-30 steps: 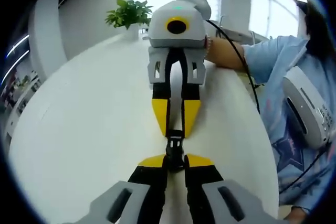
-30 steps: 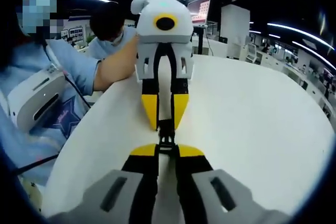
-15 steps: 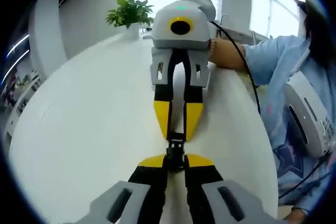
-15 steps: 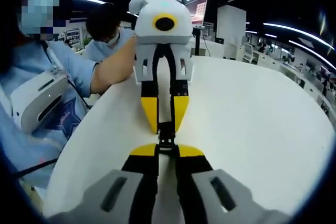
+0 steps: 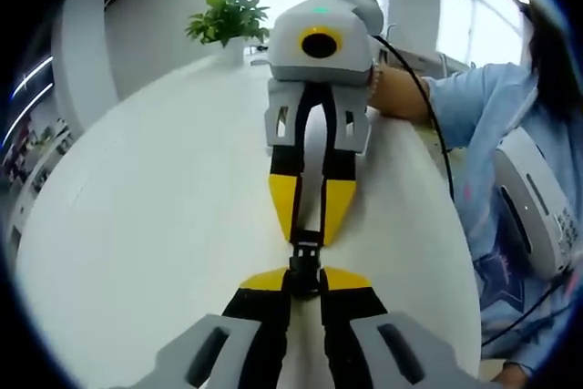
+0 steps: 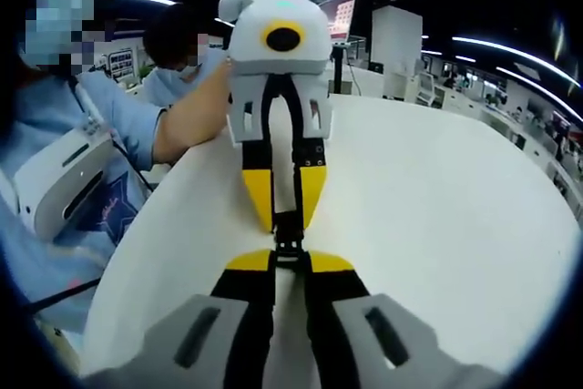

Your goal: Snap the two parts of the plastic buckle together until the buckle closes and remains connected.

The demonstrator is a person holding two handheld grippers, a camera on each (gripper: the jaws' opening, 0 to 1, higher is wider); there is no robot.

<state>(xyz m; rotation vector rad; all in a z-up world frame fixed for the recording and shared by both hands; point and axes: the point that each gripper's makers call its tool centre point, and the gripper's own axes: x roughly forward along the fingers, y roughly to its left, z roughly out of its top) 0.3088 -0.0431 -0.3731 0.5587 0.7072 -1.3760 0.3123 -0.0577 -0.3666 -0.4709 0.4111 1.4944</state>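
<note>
A small black plastic buckle hangs just above the white table, pinched from both ends. My left gripper rises from the bottom of the left gripper view, shut on the buckle's near end. Facing it tip to tip, my right gripper is shut on the far end. In the right gripper view the same buckle spans between my right gripper below and my left gripper above. The two parts meet in one black line; I cannot tell whether they are latched.
A potted plant stands at the table's far edge. A person in a light blue sleeve sits at the table's side with a white device at the chest. Another person and a lit screen are behind.
Both views have tilted slightly, so the facing gripper's body sits a little higher. The buckle stays pinched between the two grippers' tips, with no visible change in the gap.
</note>
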